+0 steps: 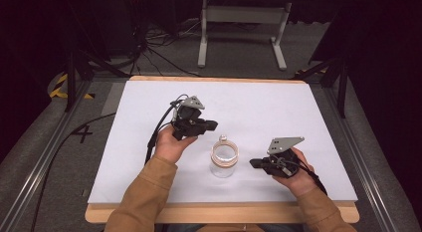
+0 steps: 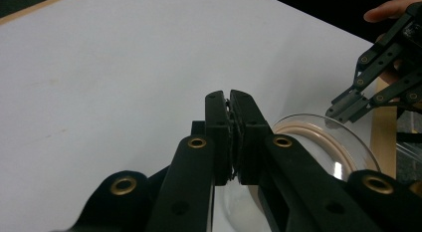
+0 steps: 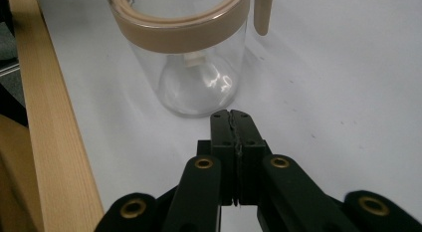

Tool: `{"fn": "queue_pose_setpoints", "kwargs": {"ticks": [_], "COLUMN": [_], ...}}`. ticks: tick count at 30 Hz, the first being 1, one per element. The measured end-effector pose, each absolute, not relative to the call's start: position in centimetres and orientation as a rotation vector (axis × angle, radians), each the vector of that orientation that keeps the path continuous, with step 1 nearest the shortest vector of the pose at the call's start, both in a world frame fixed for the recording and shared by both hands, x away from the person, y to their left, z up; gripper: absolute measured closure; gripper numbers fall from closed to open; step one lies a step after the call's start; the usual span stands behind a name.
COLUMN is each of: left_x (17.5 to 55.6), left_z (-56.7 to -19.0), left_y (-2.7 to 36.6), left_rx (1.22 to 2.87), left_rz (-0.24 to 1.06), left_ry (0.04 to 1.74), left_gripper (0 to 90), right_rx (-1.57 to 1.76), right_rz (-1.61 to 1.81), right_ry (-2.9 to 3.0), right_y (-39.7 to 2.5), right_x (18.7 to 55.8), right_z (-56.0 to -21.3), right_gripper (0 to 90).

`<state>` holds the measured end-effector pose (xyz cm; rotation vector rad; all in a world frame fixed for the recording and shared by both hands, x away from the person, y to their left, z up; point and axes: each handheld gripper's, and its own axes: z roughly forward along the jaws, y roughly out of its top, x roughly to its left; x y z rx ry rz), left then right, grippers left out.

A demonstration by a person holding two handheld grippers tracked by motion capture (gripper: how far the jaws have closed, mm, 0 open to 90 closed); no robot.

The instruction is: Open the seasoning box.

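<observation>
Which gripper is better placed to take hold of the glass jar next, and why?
Probably the right gripper: it lies low on the table, its shut jaws aimed at the glass jar and level with the jar's wall. The left gripper, also shut, is raised and points past the jar's rim.

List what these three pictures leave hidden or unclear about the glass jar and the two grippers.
- Jar: left gripper view, lower part hidden behind the shut left gripper.
- Jar top: right gripper view, cut by the upper edge.
- Right gripper: high view, too small to judge the jaws.
</observation>
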<state>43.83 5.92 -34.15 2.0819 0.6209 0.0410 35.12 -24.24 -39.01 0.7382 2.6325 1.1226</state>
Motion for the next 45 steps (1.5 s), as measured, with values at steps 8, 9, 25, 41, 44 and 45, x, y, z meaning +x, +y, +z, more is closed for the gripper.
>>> {"fn": "queue_pose_setpoints", "kwargs": {"ticks": [8,9,25,41,44,45], "left_x": [44.5,44.6,44.8,44.9,44.9,44.9], "left_z": [-35.0,-35.1,-35.6,-35.6,-35.7,-35.7], "left_y": [4.4,4.4,3.9,4.0,4.0,4.0], "left_rx": [2.1,2.104,2.138,2.136,2.133,2.132], "left_rz": [-0.048,-0.047,-0.059,-0.067,-0.07,-0.071], "left_ry": [0.595,0.596,0.599,0.59,0.591,0.591], "left_gripper": [82.6,82.7,88.4,88.7,88.6,88.7], "right_rx": [0.761,0.759,0.733,0.668,0.655,0.653], "right_rz": [1.128,1.132,1.135,1.206,1.227,1.23], "right_ry": [2.625,2.626,2.654,2.645,2.648,2.647], "right_y": [-24.8,-24.8,-24.1,-22.3,-21.7,-21.6], "right_x": [34.8,34.8,34.3,33.6,33.4,33.3], "right_z": [-39.1,-39.1,-39.2,-38.1,-37.9,-37.9], "right_gripper": [89.1,89.2,89.1,89.3,89.3,89.3]}}
